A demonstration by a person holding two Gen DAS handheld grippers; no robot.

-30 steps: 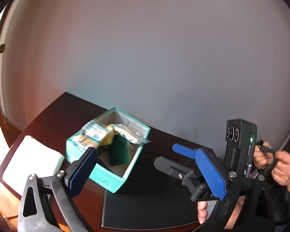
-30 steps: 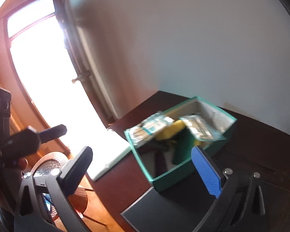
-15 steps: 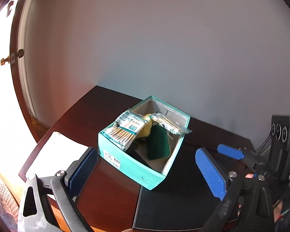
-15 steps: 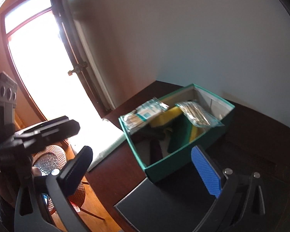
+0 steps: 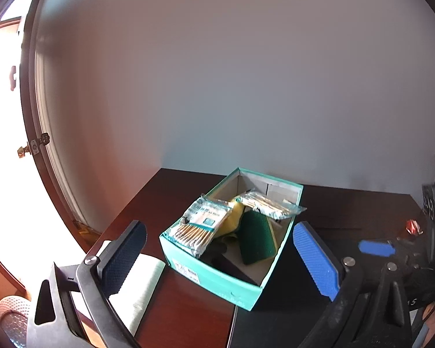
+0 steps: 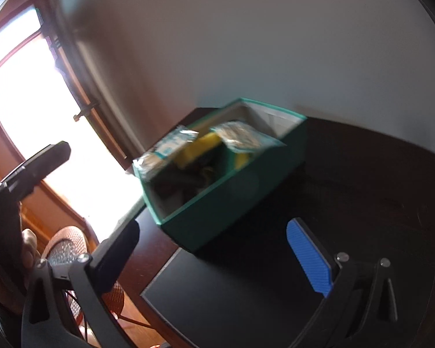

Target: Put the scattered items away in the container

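Tidying looks nearly finished: cotton-swab packets (image 5: 201, 226) and sponges (image 5: 256, 239) sit in the teal box (image 5: 232, 285), both left gripper (image 5: 217, 256) and right gripper (image 6: 214, 256) spread empty, leaving perhaps the small red item (image 5: 414, 226).

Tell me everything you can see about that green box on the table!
The box is teal outside and plain pale card inside, open on top with no lid in view. It sits on the dark table, one corner over a black mat. A white label sits on its near wall. Inside are two packs of cotton swabs leaning on the rim, a yellow-and-green sponge and something dark. Neither gripper touches it.
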